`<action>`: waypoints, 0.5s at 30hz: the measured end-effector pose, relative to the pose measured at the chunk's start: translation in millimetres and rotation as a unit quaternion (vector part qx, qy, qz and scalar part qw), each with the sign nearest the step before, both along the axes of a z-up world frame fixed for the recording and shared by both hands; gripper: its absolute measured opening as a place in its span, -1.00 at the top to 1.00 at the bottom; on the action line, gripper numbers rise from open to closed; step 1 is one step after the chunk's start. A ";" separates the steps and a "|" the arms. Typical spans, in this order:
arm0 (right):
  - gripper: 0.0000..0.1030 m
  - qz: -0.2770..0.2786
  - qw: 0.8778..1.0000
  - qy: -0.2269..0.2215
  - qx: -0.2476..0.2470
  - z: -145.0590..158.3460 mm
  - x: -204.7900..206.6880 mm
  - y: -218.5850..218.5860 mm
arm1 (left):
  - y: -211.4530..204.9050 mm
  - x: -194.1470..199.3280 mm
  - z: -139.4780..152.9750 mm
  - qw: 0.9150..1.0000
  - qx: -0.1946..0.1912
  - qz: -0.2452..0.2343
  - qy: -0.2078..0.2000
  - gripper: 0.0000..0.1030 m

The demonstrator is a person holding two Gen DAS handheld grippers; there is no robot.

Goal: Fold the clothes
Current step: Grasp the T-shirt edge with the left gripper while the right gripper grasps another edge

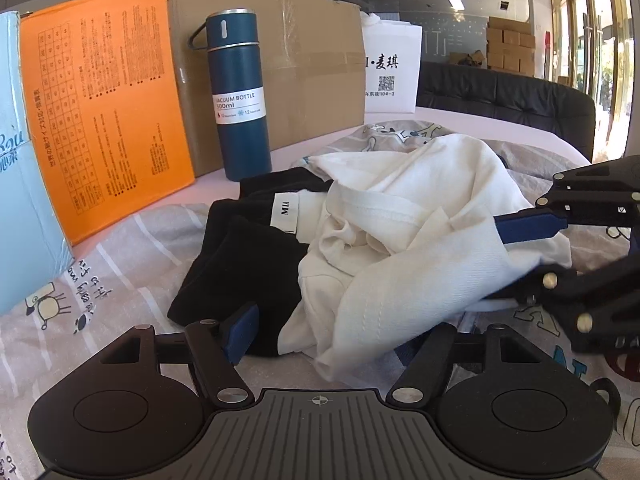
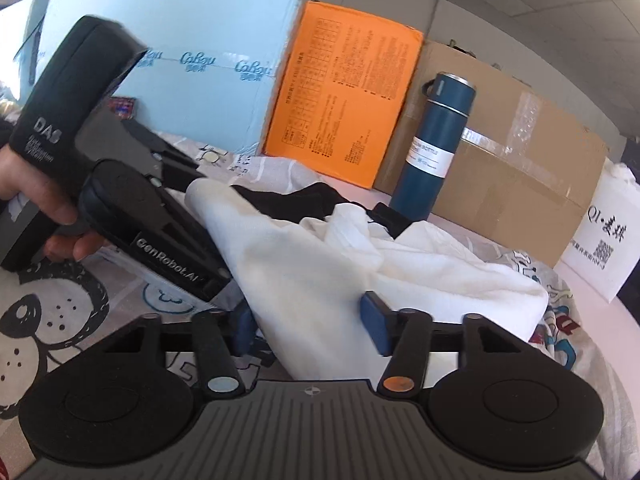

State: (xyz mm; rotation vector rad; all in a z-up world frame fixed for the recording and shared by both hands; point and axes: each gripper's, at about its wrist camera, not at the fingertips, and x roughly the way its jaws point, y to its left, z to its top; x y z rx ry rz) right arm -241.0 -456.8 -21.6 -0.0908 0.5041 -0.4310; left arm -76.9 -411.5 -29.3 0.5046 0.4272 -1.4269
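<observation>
**Materials and surface finishes**

White garment (image 1: 404,216): soft matt knit cloth, creased. Black garment (image 1: 240,256): matt, light-absorbing cloth. Bedsheet (image 1: 132,264): smooth printed cotton-like fabric. Vacuum bottle (image 1: 239,96): satin-painted blue metal, glossy paper label. Cardboard box (image 1: 304,60): rough brown card, shiny tape. Orange box (image 1: 108,108): smooth printed card. Left gripper (image 1: 340,332): matt black plastic, bright metal rivets.

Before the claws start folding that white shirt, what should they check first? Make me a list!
1. Crumpled white cotton shirt within reach of both claws: ok.
2. Cloth between the right claw pads: ok; whether they pinch it, cannot tell.
3. Left claw has cloth between its pads: ok, but jaws look wide, not gripping.
4. Shirt lying flat for folding: not ok, bunched up.
5. Black garment clear of the shirt: not ok, tangled underneath.
6. Tall dark-blue metal vacuum bottle standing away from the clothes: ok.
</observation>
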 end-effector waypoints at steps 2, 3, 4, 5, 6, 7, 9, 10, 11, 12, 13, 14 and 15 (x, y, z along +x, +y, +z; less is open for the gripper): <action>0.71 -0.012 0.998 -0.048 0.041 7.8 -12.1 -15.0 | -0.8 -6.8 -1.2 1.000 0.004 -0.002 -0.022 -0.41; 0.74 -0.017 0.996 -0.073 0.053 12.4 -18.7 -19.1 | -1.1 -11.0 -1.8 0.999 0.005 -0.004 -0.036 -0.43; 0.78 -0.023 0.993 -0.099 0.062 17.5 -25.0 -21.3 | -1.0 -17.6 -2.6 0.998 0.006 -0.008 -0.057 -0.47; 0.80 -0.030 0.989 -0.124 0.072 23.0 -30.7 -22.8 | -0.8 -24.3 -3.4 0.997 0.006 -0.012 -0.078 -0.48; 0.80 -0.036 0.985 -0.147 0.085 28.6 -35.7 -24.8 | -0.6 -30.7 -4.1 0.995 0.005 -0.017 -0.100 -0.48; 0.80 -0.044 0.979 -0.172 0.102 34.2 -40.1 -27.8 | -0.9 -35.1 -4.7 0.993 0.004 -0.022 -0.115 -0.48; 0.81 -0.065 0.963 -0.221 0.138 45.7 -48.2 -34.2 | -4.0 -39.5 -4.5 0.990 0.001 -0.030 -0.135 -0.47; 0.82 -0.075 0.955 -0.243 0.152 51.8 -51.2 -36.7 | -5.1 -37.8 -3.7 0.991 0.001 -0.035 -0.127 -0.31; 0.83 -0.084 0.947 -0.263 0.164 58.2 -53.3 -38.1 | -5.9 -35.9 -2.8 0.992 0.001 -0.039 -0.119 -0.09; 0.83 -0.093 0.938 -0.284 0.175 64.5 -55.4 -39.6 | -5.9 -33.2 -1.6 0.993 0.000 -0.039 -0.110 0.35; 0.84 -0.101 0.930 -0.303 0.184 71.0 -57.5 -40.0 | -5.3 -30.4 -0.3 0.994 -0.004 -0.032 -0.105 0.60; 0.84 -0.106 0.922 -0.319 0.190 77.7 -59.1 -38.8 | -4.1 -27.7 1.4 0.995 -0.010 -0.025 -0.099 0.70; 0.84 -0.110 0.917 -0.332 0.191 84.6 -60.4 -35.8 | -0.6 -25.0 4.3 0.995 -0.023 -0.019 -0.093 0.75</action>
